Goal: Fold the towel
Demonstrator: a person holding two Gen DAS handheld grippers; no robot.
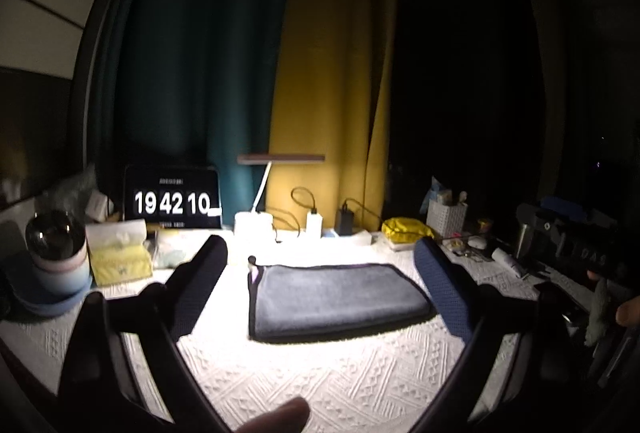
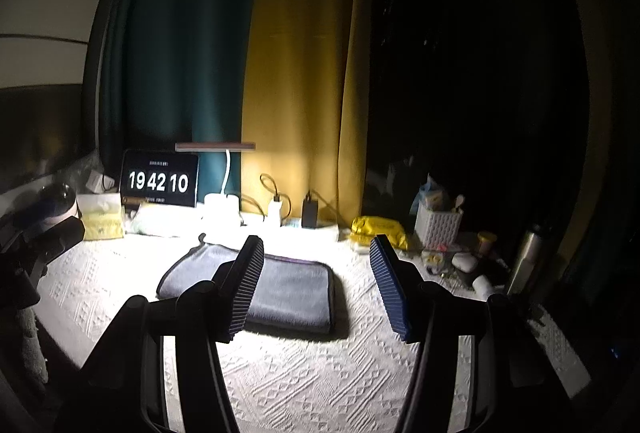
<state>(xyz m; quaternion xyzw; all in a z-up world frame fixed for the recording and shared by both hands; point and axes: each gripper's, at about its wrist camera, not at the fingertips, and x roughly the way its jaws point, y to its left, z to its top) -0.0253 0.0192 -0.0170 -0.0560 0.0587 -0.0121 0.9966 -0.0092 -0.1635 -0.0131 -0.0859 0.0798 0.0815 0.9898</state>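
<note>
Towel (image 1: 336, 299) plush grey, folded rectangle, both grippers (image 1: 320, 261) (image 2: 316, 253) wide open, empty.

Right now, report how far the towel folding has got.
Done, by the look of it: the grey towel lies on the white patterned tablecloth as a compact rectangle, and its edges appear doubled, so at least one fold seems made. In hand: nothing. The left gripper and right gripper both hang above the cloth with jaws open and empty. Left: possibly one more fold, if a smaller bundle is wanted.
</note>
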